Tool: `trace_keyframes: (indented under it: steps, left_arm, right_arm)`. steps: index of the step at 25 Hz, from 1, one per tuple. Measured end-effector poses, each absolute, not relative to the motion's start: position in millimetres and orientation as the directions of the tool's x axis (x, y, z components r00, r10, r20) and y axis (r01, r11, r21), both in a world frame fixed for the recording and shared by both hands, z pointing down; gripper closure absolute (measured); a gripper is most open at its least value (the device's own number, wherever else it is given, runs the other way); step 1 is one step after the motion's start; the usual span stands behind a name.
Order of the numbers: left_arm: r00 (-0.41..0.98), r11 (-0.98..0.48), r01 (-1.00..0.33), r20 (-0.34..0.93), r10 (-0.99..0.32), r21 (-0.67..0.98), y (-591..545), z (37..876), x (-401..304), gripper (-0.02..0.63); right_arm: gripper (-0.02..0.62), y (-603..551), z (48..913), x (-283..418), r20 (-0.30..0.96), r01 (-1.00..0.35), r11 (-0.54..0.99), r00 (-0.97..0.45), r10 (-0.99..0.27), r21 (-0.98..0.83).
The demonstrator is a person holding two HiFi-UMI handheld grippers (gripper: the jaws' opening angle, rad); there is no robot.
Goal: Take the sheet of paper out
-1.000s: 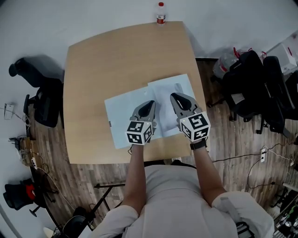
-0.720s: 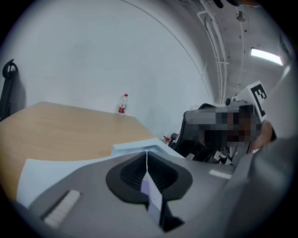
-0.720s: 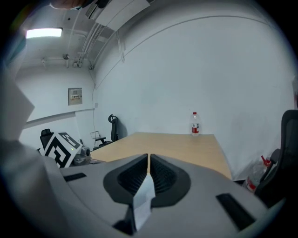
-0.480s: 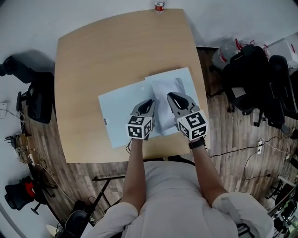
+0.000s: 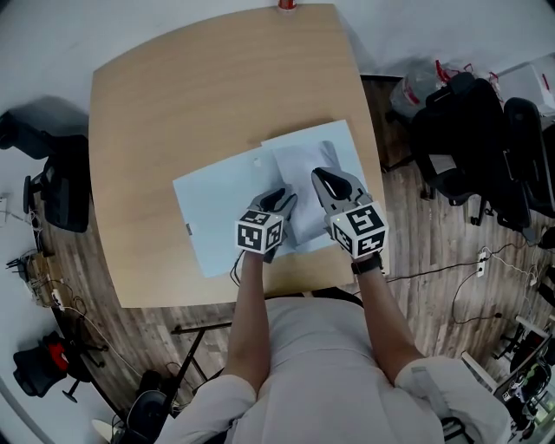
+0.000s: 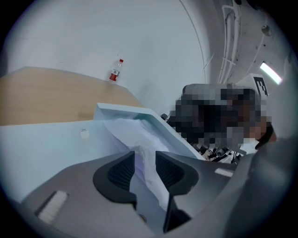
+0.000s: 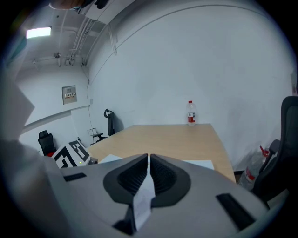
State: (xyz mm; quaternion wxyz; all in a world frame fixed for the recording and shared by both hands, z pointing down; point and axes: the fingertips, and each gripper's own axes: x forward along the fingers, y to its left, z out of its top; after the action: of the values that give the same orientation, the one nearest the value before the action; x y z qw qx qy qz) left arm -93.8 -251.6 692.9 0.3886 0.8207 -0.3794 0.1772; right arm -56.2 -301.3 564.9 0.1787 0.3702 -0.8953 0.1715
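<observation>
We judge the sheet (image 5: pixel 301 166) thin, limp, tear-prone — right gripper (image 5: pixel 324 177) jaws pinch its edge; left gripper (image 5: pixel 287 199) jaws, just opened, straddle it loosely.

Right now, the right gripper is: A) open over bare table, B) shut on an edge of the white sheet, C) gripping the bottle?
B: in its own view the right gripper has its jaws closed, with a strip of the white sheet pinched between them.

Bottle (image 5: pixel 286 4) cut off by the head view's top edge, its label too small to read, sheet of paper (image 5: pixel 300 172) with near edge hidden beneath left tool (image 5: pixel 285 199) and right tool (image 5: pixel 326 178)
</observation>
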Motion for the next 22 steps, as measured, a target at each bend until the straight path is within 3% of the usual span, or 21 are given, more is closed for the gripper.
trace_keyframes:
  steps: [7,22]
  left_arm:
    - [0.664,-0.392,-0.747,0.6,-0.446,0.536,-250,707,-82,0.377]
    - [0.63,-0.393,-0.776,0.638,-0.443,0.493,-253,710,-78,0.394]
  right_arm:
    - [0.572,-305,569,-50,0.45,-0.729,0.659,-0.659,-0.603,-0.184]
    - [0.572,-307,568,-39,0.441,-0.745,0.637,-0.648,-0.622,-0.198]
